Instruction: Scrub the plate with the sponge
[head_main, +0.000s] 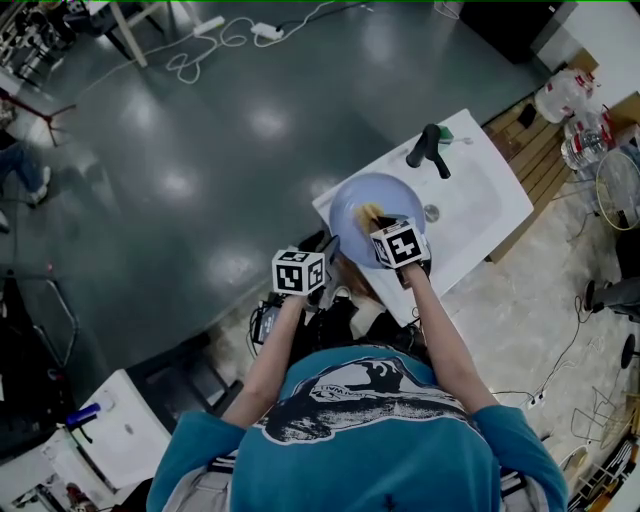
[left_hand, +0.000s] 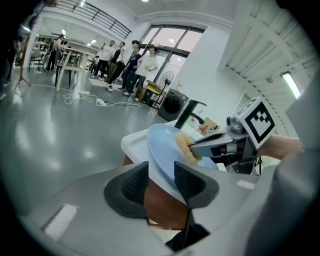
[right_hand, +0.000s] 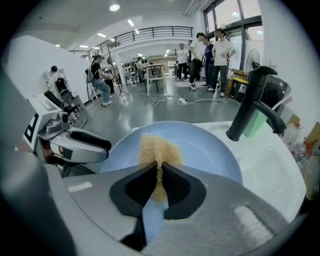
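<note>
A light blue plate (head_main: 362, 196) lies tilted over the near left corner of a white sink (head_main: 478, 196). My left gripper (head_main: 328, 252) reaches it from the left. In the left gripper view the plate's near rim (left_hand: 161, 161) sits between the jaws of the left gripper (left_hand: 161, 176), which stand wide apart, so it counts as open. My right gripper (right_hand: 160, 175) is shut on a tan sponge (right_hand: 158, 149), whose free end presses on the plate's face (right_hand: 210, 147). The sponge (left_hand: 184, 147) also shows on the plate in the left gripper view.
A black faucet (right_hand: 251, 102) stands at the sink's far side with something green (right_hand: 256, 124) behind it. Wooden slats (head_main: 535, 150) and plastic bottles (head_main: 572, 98) lie to the right of the sink. Cables (head_main: 205, 48) trail on the grey floor. Several people (right_hand: 210, 52) stand far off.
</note>
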